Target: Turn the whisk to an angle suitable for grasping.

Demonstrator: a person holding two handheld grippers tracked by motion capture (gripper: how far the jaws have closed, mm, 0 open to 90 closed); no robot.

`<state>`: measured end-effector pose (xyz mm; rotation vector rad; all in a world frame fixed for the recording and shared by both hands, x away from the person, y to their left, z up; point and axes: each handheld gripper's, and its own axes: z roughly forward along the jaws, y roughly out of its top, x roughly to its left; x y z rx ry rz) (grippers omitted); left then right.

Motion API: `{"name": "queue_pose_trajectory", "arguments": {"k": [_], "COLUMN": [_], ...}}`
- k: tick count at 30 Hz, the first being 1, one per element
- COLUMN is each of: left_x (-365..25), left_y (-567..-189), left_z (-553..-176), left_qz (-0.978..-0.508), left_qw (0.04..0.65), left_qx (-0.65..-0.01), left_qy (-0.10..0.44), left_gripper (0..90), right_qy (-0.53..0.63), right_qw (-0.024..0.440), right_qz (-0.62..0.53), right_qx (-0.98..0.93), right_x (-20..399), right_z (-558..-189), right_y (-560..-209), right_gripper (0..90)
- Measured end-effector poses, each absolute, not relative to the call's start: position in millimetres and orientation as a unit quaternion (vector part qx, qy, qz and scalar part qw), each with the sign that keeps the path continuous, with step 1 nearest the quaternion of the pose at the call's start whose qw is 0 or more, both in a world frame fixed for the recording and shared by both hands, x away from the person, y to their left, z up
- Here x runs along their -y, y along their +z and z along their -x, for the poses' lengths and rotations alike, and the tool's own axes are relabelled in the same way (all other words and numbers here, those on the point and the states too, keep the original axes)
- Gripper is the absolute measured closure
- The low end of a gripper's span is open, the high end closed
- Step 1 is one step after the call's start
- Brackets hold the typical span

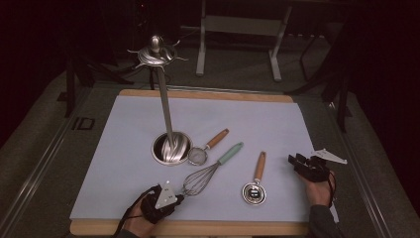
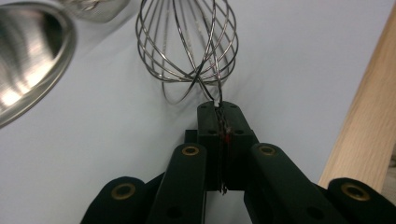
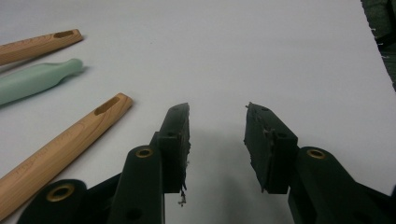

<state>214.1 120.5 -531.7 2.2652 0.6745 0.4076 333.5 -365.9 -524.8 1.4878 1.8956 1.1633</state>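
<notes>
A wire whisk [image 1: 200, 178] with a mint-green handle [image 1: 230, 153] lies on the pale mat [image 1: 124, 163]. My left gripper [image 1: 179, 199] is at the mat's near edge, its tips at the whisk's wire head. In the left gripper view the jaws of my left gripper [image 2: 218, 109] are pressed together on a wire loop of the whisk [image 2: 187, 42]. My right gripper [image 1: 297, 160] rests at the right side of the mat. In the right gripper view my right gripper [image 3: 217, 116] is open over bare mat with nothing between its fingers.
A tall metal utensil stand [image 1: 166, 109] rises from a round base [image 1: 172, 148] mid-mat. A small strainer [image 1: 198, 155] and a round metal scoop [image 1: 254, 192], both wooden-handled, lie beside the whisk. A wooden board [image 1: 198, 228] edges the mat. The scoop's handle [image 3: 65, 140] lies left of the right jaws.
</notes>
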Motion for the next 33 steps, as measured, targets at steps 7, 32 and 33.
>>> {"name": "queue_pose_trajectory", "arguments": {"k": [7,32,33], "left_x": [-91.7,-23.4,-24.4], "left_y": [-530.9,-529.0,-528.9], "left_z": [-220.7,-239.7,-239.2], "left_qz": [-0.884,-0.899,-0.898], "left_qw": [0.375,0.384,0.386], "left_qx": [-0.237,-0.178,-0.18], "left_qy": [0.145,0.114,0.114], "left_gripper": [87.8,84.5,84.2], "right_qy": [0.424,0.419,0.418], "right_qw": [0.229,0.211,0.21], "right_qz": [-0.541,-0.508,-0.508], "right_qx": [-0.69,-0.723,-0.723], "right_x": [365.1,339.7,339.2], "right_z": [-333.5,-336.3,-336.2], "right_y": [-525.0,-518.5,-518.5], "right_gripper": [59.5,56.8,56.7]}}
